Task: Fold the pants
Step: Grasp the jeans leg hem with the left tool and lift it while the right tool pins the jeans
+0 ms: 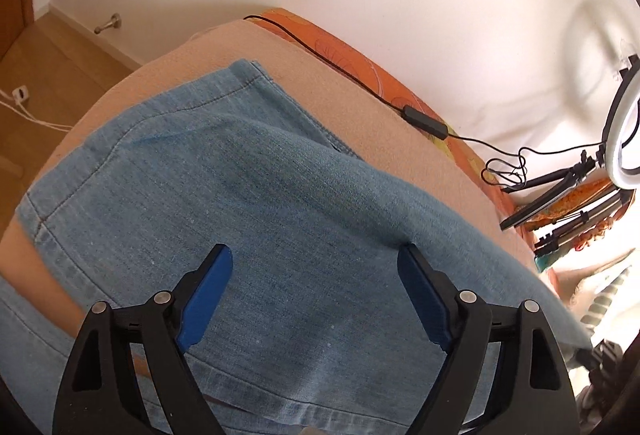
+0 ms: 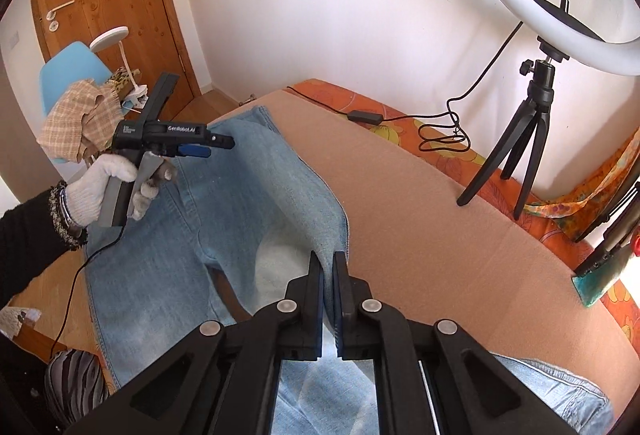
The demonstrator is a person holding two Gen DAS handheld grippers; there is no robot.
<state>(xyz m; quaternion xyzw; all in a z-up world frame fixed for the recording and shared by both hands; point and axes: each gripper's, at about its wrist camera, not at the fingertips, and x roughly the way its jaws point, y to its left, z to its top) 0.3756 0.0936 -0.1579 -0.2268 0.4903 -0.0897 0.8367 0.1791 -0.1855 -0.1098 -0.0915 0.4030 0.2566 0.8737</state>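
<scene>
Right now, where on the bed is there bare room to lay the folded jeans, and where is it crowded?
Free: the tan cover between the jeans and the black cable along the wall side. Crowded: the far corner, where the tripod of the ring light stands. The right gripper is pinching denim; the left gripper is open above it.

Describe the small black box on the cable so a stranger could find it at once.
Start at the tan padded table against the white wall, where the light blue denim pants lie. Along its far edge runs an orange flowered cloth, and a thin black cable trails over it. The small black oblong box sits inline on that cable, the only thick, rigid piece along the thin wire.
</scene>
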